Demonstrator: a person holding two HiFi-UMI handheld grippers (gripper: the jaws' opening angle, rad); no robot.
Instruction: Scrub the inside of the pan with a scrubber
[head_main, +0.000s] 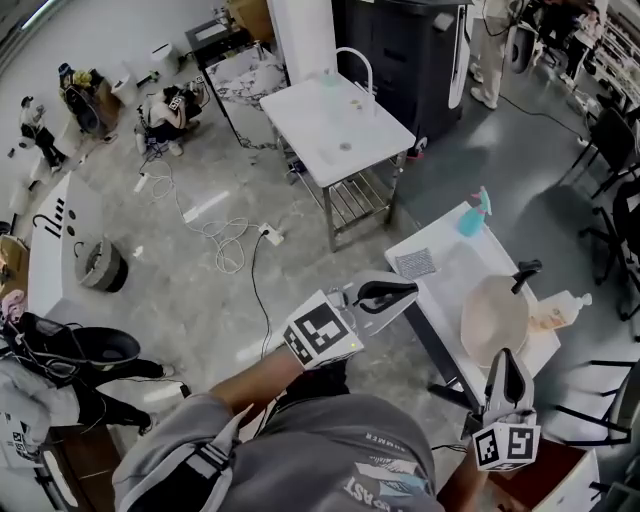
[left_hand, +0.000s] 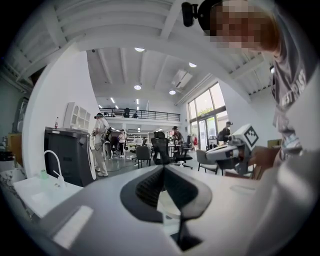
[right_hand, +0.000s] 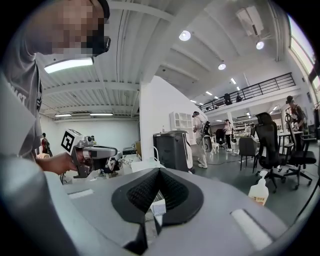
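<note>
1. The pan (head_main: 493, 318) is round and shallow, pale beige inside, with a dark handle pointing away from me. It sits upright on the white table (head_main: 455, 272), just ahead of my right gripper (head_main: 505, 358).
2. The scrubber (head_main: 416, 263) is a flat grey square pad. It lies flat just beyond my left gripper (head_main: 405, 291), apart from the pan.

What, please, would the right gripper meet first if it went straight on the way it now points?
Likely the pan: in the head view the right gripper aims at it, though it might pass above, since height is unclear.
</note>
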